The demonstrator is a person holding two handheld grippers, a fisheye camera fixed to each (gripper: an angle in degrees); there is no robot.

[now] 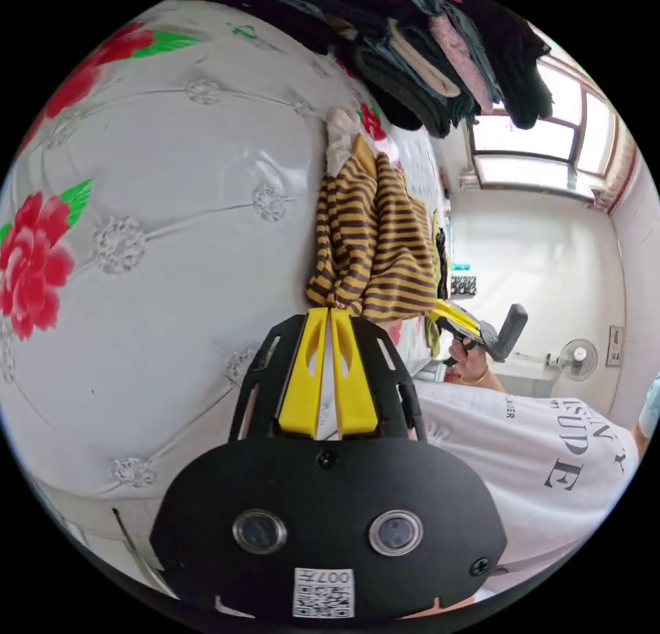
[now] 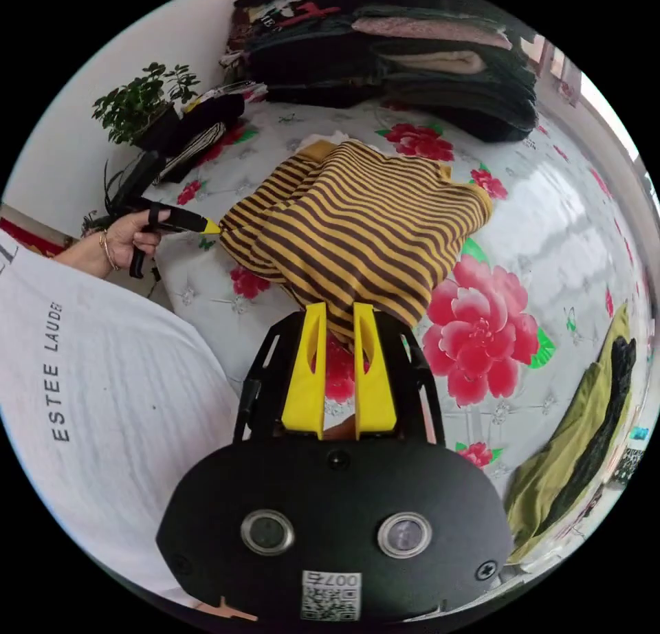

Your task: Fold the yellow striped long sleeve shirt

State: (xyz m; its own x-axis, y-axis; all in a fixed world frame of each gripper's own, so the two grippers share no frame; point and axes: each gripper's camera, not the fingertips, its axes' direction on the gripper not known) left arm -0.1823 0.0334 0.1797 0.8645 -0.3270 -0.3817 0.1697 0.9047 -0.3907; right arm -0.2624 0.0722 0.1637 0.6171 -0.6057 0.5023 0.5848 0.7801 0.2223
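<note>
A bed (image 2: 550,201) with a white quilted cover printed with red flowers carries everything here. Along its far edge sits a stack of folded dark clothes (image 2: 412,63), which also shows in the left gripper view (image 1: 440,56). The yellow and brown striped shirt (image 2: 357,221) lies bunched and partly folded near the middle of the bed, just in front of that stack; in the left gripper view the shirt (image 1: 375,242) appears as a narrow heap with a pale collar at its far end. An olive and black garment (image 2: 577,428) lies at the edge of the bed, well apart from the shirt. A person in a white printed T-shirt (image 2: 89,400) stands beside the bed. A potted plant (image 2: 137,104) stands by the wall beyond the bed's corner. The right tool (image 2: 338,321) has its yellow jaws nearly closed, pinching the near hem of the shirt between them; it shows also in the left gripper view (image 1: 447,312), held in a hand (image 1: 471,366) at the shirt's edge. The left tool (image 1: 328,312) has its jaws pressed together on a corner of the shirt; in the right gripper view it (image 2: 210,227) touches the shirt's side, held in the other hand (image 2: 127,238).
</note>
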